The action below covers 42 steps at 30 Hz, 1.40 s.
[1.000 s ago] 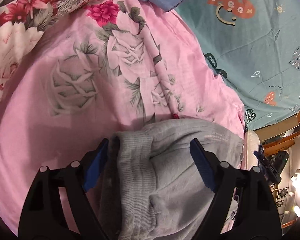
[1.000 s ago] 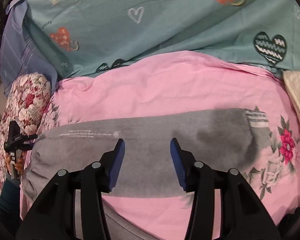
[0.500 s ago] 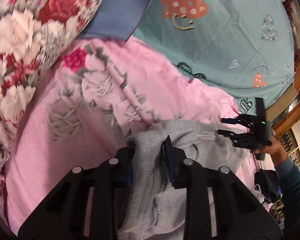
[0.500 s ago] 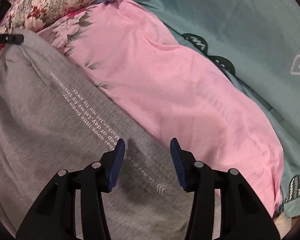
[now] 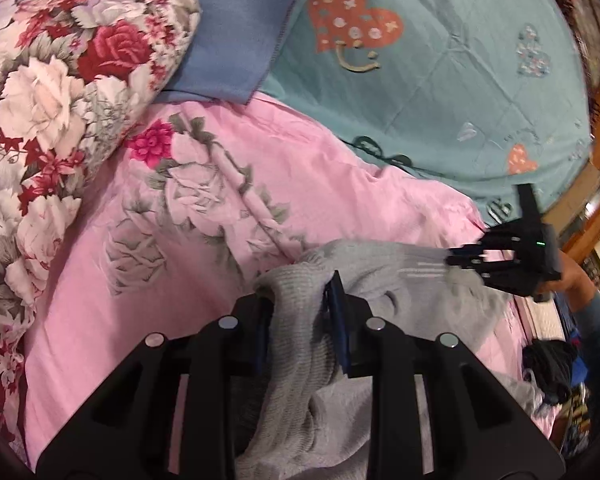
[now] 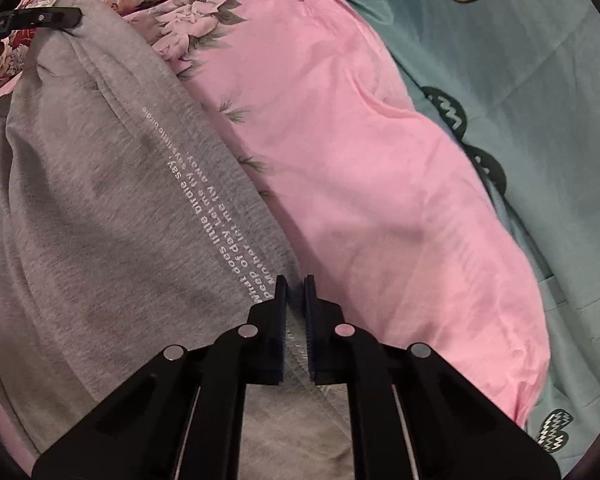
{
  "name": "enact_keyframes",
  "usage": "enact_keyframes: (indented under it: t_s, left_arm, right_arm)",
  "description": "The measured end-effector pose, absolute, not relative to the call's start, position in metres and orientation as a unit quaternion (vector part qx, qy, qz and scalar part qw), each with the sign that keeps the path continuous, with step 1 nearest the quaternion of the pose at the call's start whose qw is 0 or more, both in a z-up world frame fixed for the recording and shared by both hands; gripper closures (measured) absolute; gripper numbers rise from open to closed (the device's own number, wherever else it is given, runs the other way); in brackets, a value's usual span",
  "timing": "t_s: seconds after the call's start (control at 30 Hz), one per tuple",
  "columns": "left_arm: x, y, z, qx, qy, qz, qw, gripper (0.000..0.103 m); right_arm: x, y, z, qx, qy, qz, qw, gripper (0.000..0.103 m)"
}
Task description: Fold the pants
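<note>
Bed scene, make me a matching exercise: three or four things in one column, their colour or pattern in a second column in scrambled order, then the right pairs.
Column one:
1. pants
2. sheet
3. quilt
4. pillow

Column two:
A. teal with hearts
B. grey with white lettering
C. red and white roses
D. pink with faded flowers

Pairs: 1-B, 2-D, 3-A, 4-C

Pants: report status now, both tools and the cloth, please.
Left tool shut on gray pants waistband. Right tool shut on the pants edge. Pants lifted over pink quilt. Nothing in the way.
</note>
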<state>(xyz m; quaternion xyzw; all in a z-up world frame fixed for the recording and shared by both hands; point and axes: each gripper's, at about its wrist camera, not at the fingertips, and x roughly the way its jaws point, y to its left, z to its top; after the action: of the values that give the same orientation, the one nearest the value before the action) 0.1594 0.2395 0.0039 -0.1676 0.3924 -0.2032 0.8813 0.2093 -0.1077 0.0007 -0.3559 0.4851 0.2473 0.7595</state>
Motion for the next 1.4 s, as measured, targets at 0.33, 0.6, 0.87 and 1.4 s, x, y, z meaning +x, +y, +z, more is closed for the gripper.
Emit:
enact_keyframes:
  t_s: [0.33,0.6,0.87,1.4]
  left_arm:
    - [0.204,0.219,-0.010,-0.126,0.410,-0.123,0.895,0.077]
    - [0.162,0.231,0.018,-0.097,0.386,-0.161,0.903,0.076]
    - [0.054,0.245,0.035,-0.019,0.358,-0.205,0.911,0.074]
    - [-0.026,0.288,-0.028,-0.091,0.417,-0.179,0.886,0.075]
  right_arm:
    - [0.247,-0.106,0.029,-0.349,0.404,0.134,0.835,0.096]
    - [0.182,-0.101,0.061,-0.361,0.378,0.141,0.841,0.096]
    - [0.018,-0.094,0.099,-0.339,0.339,0.207,0.853,0.098]
    - [-0.103,-0.046,0.016,-0.304,0.347,0.276,0.843,0.049]
